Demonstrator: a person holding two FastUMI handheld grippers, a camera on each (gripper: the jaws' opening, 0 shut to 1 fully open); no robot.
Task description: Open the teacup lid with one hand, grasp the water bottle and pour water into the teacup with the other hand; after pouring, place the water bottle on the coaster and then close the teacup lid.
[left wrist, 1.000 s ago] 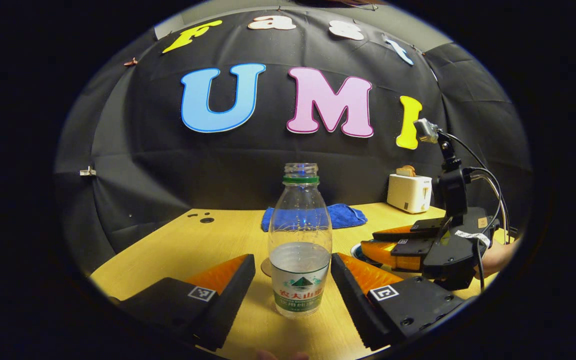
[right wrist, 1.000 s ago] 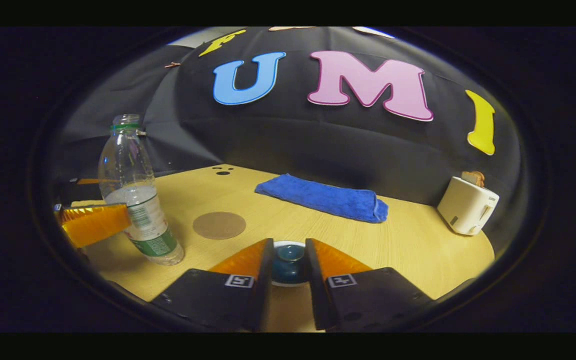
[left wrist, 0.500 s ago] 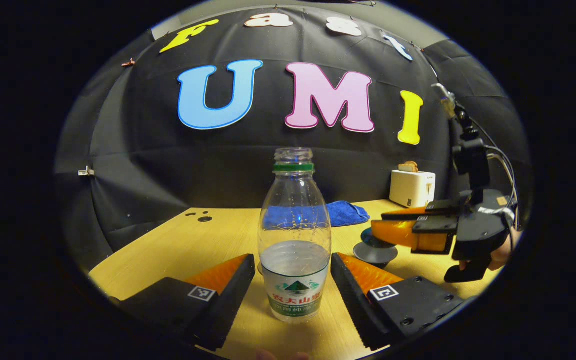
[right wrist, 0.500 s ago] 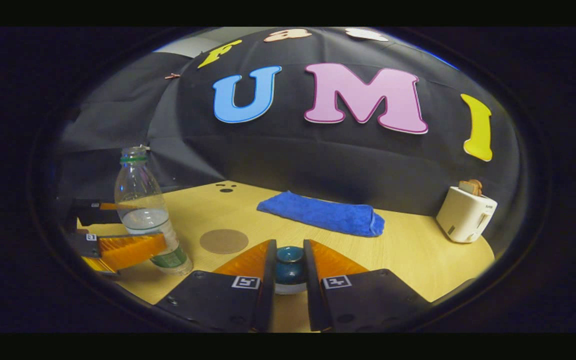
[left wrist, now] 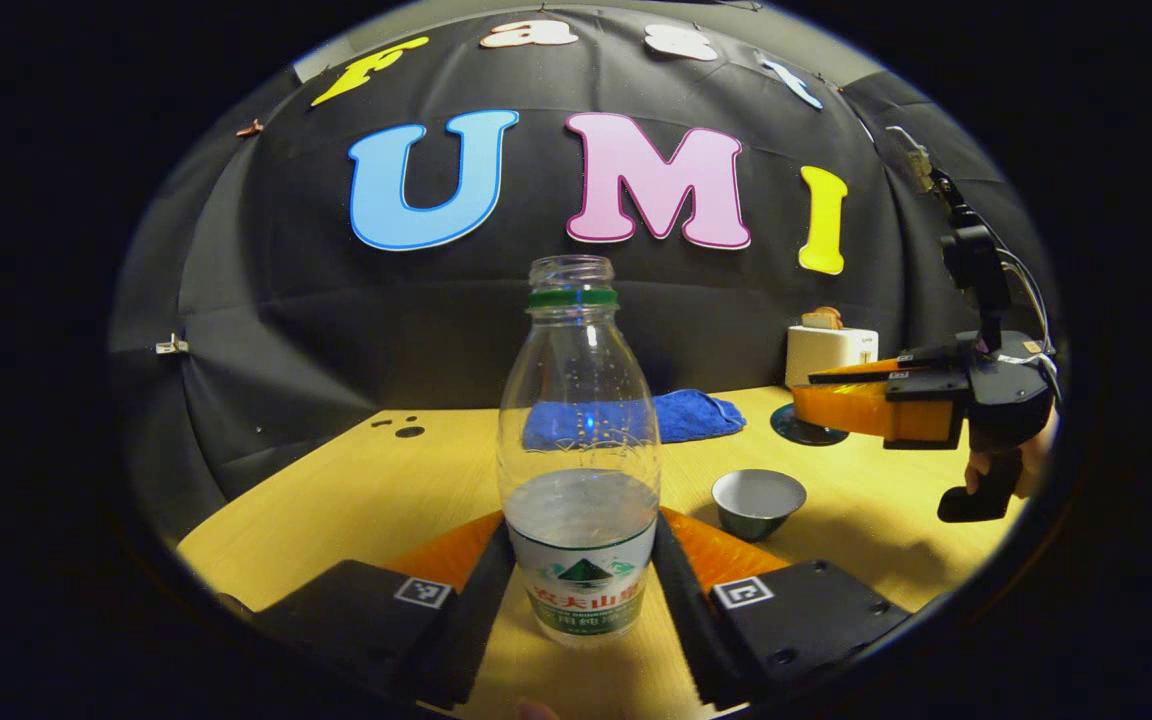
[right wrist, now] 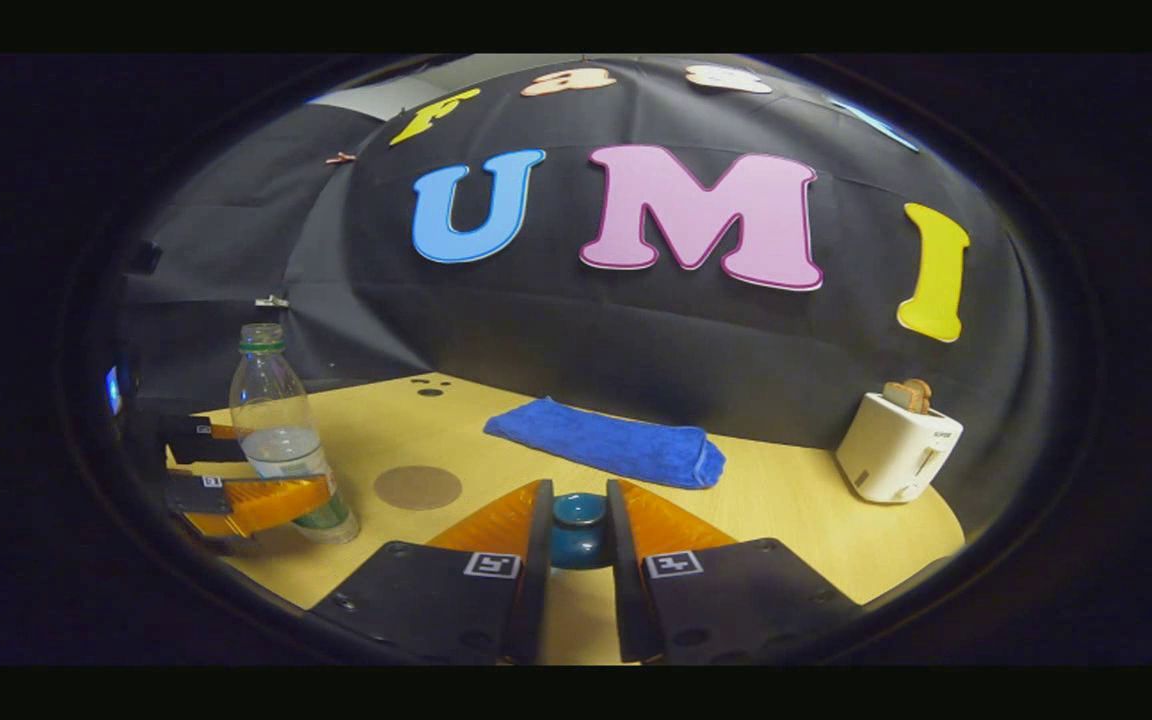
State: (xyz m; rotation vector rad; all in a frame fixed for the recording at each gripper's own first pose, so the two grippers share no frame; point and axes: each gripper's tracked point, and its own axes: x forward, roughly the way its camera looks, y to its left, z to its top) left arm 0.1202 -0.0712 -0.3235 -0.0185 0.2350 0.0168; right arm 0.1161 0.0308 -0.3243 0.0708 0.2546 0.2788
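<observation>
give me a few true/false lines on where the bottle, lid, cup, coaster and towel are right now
1. The left gripper is closed on the water bottle. True.
2. The teacup is covered by its lid. False: the cup stands open on the table, and the right gripper holds the lid lifted off it.
3. The water bottle stands on the coaster. False: in the right gripper view the bare coaster lies beside the bottle.
4. The bottle has no cap on. True.
5. The blue towel lies folded near the booth wall. True.
6. The toaster is lying on its side. False: it stands upright with toast in its slot.
</observation>
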